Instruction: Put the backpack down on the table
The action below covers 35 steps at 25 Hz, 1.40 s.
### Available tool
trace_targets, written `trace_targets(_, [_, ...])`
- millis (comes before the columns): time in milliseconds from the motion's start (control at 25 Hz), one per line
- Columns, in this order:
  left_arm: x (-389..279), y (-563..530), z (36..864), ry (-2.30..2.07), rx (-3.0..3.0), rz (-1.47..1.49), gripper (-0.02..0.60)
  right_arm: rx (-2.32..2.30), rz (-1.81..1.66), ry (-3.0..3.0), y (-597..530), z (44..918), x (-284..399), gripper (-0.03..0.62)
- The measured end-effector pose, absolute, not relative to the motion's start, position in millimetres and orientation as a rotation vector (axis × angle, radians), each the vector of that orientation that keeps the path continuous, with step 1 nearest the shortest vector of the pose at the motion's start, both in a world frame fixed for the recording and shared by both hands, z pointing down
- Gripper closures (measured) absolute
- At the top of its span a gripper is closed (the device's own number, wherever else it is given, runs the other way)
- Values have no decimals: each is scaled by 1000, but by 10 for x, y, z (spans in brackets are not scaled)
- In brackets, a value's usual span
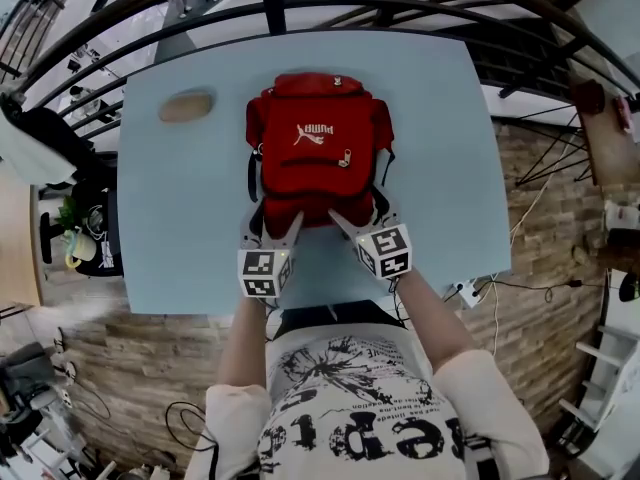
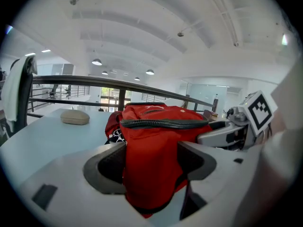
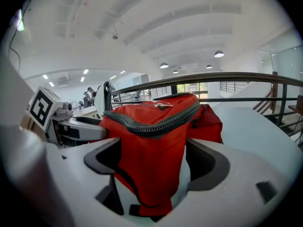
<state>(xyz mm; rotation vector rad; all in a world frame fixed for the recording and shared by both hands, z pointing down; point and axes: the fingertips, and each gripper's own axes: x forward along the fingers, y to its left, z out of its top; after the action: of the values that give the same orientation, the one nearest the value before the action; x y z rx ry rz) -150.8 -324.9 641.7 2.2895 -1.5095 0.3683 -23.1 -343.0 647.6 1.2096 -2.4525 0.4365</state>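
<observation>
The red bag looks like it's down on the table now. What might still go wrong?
1. Fabric of the backpack sits between the open jaws of both the left gripper and the right gripper; pulling back carelessly might snag it.
2. A snag would likely drag the backpack toward the near edge of the table, where the grippers are.

Bright, even light comes from ceiling lamps; shadows are soft, and fisheye edges bend and darken.
</observation>
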Motion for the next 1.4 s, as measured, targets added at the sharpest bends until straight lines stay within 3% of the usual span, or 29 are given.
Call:
trace_targets(320, [-1606,-3050,5969,-1650,2289,316,276,1285,383,-2460,-3189,6079,-52,264])
trace_targets(480, [-1509,-2882,5660,-1670,2320,255,288,1325,342,-2505,-3074,5781,36,378])
trace_targets(600, [-1471,-2786,5461,-1715,2308,238,501,1357,306,-2537,-3009,5539,82,477])
trace_targets(800, [-1367,-2708,5112,-1720,2354,199,549,1376,207,-2600,-2947,5086,79,600])
trace_targets(1400, [-1296,-2667,3681,-1859,2640,25,558,1394,-100,-2809,-2995,3800,43,602])
